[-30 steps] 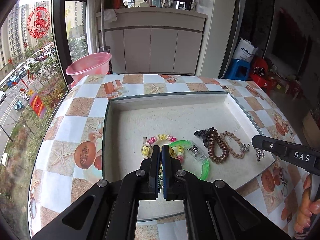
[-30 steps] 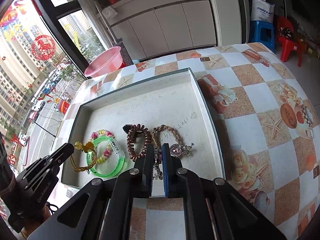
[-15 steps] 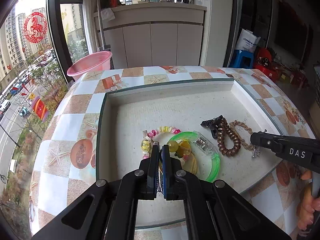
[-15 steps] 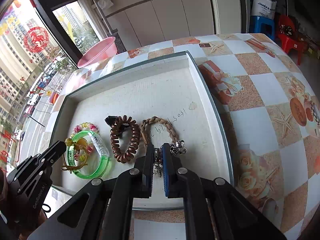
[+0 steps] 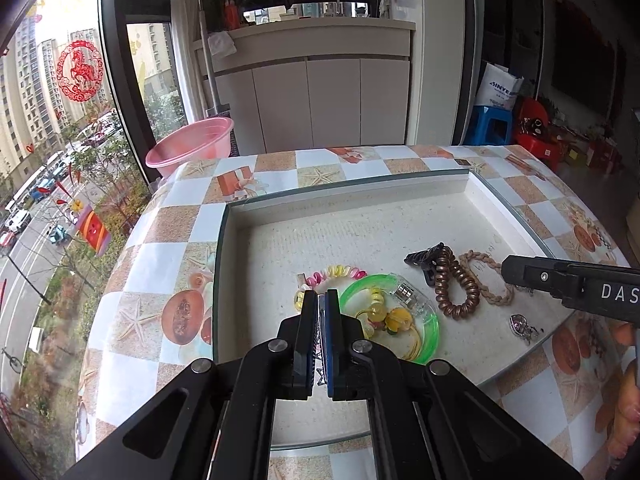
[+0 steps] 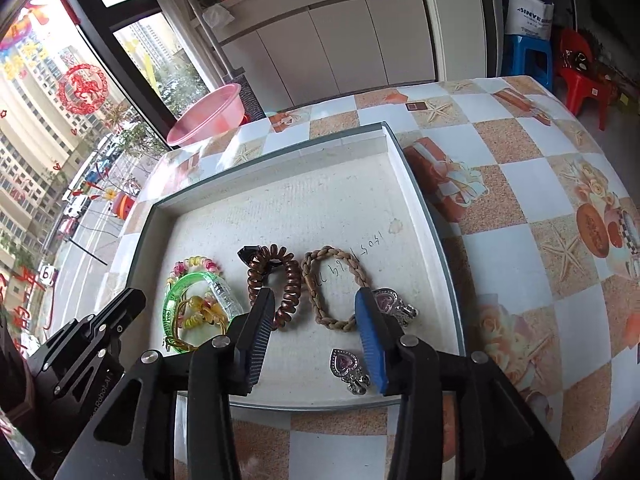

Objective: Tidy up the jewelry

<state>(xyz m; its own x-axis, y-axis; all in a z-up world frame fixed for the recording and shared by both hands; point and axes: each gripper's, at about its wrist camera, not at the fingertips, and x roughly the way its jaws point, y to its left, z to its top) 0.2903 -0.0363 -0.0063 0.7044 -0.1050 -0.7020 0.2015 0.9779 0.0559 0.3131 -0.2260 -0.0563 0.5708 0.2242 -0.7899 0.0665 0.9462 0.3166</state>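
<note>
Right gripper [image 6: 316,322]: jaws held wide apart, nothing between them, above the tray's near edge.
Left gripper [image 5: 320,322]: fingers nearly together; a thin piece seems pinched, though this cannot be told.
Heart pendant [image 6: 347,365]: lies inside the tray [image 6: 436,248], by its near rim; judged light, hard and slippery, best taken across the heart.
Room: the tray's far half is bare; the braided band [image 6: 334,286] lies close behind the heart pendant.

Both wrist cameras look down, close, from the near edge, sharing the tray [image 5: 400,184].
</note>
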